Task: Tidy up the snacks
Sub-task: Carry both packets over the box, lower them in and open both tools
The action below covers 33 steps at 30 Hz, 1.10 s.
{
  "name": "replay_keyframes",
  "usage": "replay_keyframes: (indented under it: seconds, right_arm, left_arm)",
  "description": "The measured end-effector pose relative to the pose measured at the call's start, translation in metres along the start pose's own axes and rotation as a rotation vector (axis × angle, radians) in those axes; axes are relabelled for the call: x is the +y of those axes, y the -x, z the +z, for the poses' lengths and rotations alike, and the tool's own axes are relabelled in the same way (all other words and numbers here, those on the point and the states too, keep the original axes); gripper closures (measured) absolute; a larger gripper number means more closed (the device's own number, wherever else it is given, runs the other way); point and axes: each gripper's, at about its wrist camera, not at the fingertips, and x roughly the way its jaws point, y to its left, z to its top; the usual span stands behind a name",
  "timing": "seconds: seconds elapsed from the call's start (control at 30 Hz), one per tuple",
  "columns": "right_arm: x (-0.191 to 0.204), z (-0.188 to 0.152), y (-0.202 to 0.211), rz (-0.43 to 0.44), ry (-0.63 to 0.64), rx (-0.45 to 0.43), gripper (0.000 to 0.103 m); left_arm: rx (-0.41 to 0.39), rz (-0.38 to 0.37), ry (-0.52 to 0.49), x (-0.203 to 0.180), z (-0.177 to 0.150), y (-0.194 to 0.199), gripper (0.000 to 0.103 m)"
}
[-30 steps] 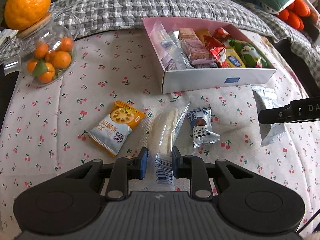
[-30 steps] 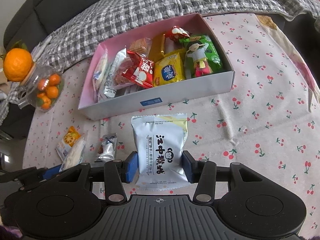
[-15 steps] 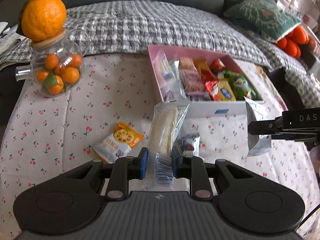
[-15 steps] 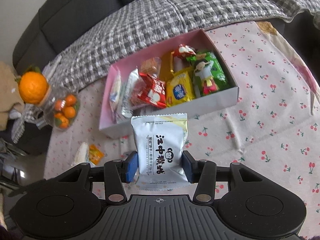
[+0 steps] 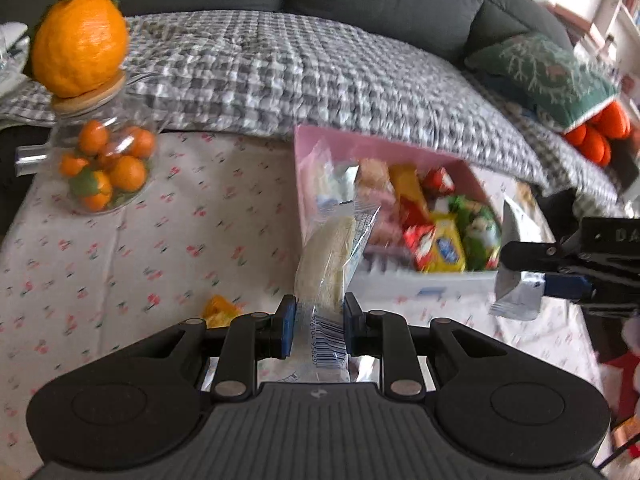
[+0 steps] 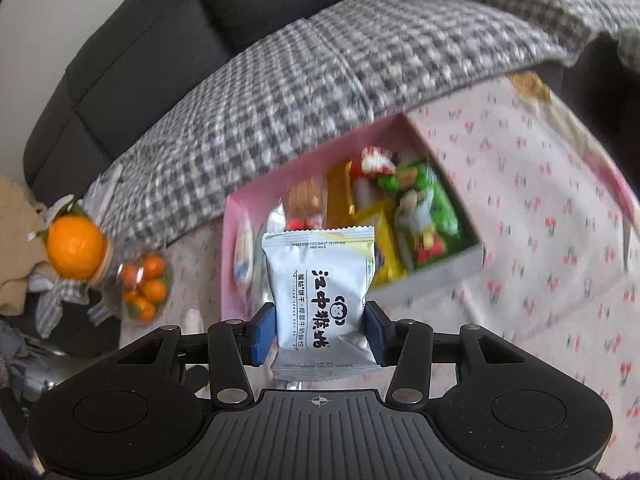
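Left gripper [image 5: 316, 318] is clenched on a clear-wrapped pale cracker packet [image 5: 326, 268]: blue pads on either side of the wrapper's lower end, barcode facing the camera, packet standing upright and lifted clear of the cloth, in front of the near left corner of the snack box [image 5: 432, 280].

Right gripper [image 6: 320, 334] is clenched on a white biscuit pouch [image 6: 322, 292] with black characters, held upright above the cloth and in front of the box's near wall.

Snack box: open, pink inside, white outside, sitting on the cherry-print cloth [image 5: 132, 240] that covers the desk. Contents, per right wrist view: clear and silvery wrappers at the left end, a brown biscuit pack, an orange pack, red packs, a yellow pack [image 6: 382, 246] and a green pack [image 6: 430, 216] at the right end. Motion blur; labels unreadable.

Left wrist view only: the right gripper seen side-on at the right edge, its pouch showing a silvery edge; an orange snack packet [image 5: 220, 312] on the cloth, partly hidden behind the left gripper's finger; a green cushion [image 5: 548, 76] on the sofa.

Both views: glass jar [image 5: 104, 168] of small oranges at the desk's left side, well apart from the box, with a large orange [image 5: 80, 38] sitting on its wooden lid. Grey checked blanket [image 6: 320, 64] lies behind the desk over the dark sofa.

Right wrist view only: a small whitish item beside the gripper's left finger, too blurred to identify.
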Motion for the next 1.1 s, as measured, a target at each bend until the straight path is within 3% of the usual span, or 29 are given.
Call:
replay_keyframes:
  seconds: [0.3, 0.5, 0.9, 1.0, 1.07, 1.1]
  right_arm:
    - [-0.002, 0.046, -0.035, -0.007, -0.013, -0.06, 0.057]
    - [-0.012, 0.068, -0.063, 0.053, -0.007, -0.076, 0.057]
    - [-0.024, 0.077, -0.095, 0.111, -0.025, -0.078, 0.054]
    - [-0.027, 0.078, -0.096, 0.113, -0.045, -0.086, 0.052]
    - [-0.028, 0.078, -0.096, 0.114, -0.057, -0.079, 0.042]
    - [-0.028, 0.078, -0.094, 0.121, -0.061, -0.078, 0.038]
  left_arm:
    - [-0.048, 0.037, -0.037, -0.023, 0.043, -0.037, 0.082]
    - [-0.058, 0.059, -0.053, -0.033, 0.06, -0.067, 0.081]
    - [-0.055, 0.127, -0.119, -0.05, 0.076, -0.099, 0.081]
    - [-0.068, 0.14, -0.133, -0.052, 0.074, -0.097, 0.075]
    - [-0.081, 0.169, -0.151, -0.055, 0.076, -0.098, 0.054]
    - [-0.091, 0.178, -0.162, -0.056, 0.075, -0.096, 0.05]
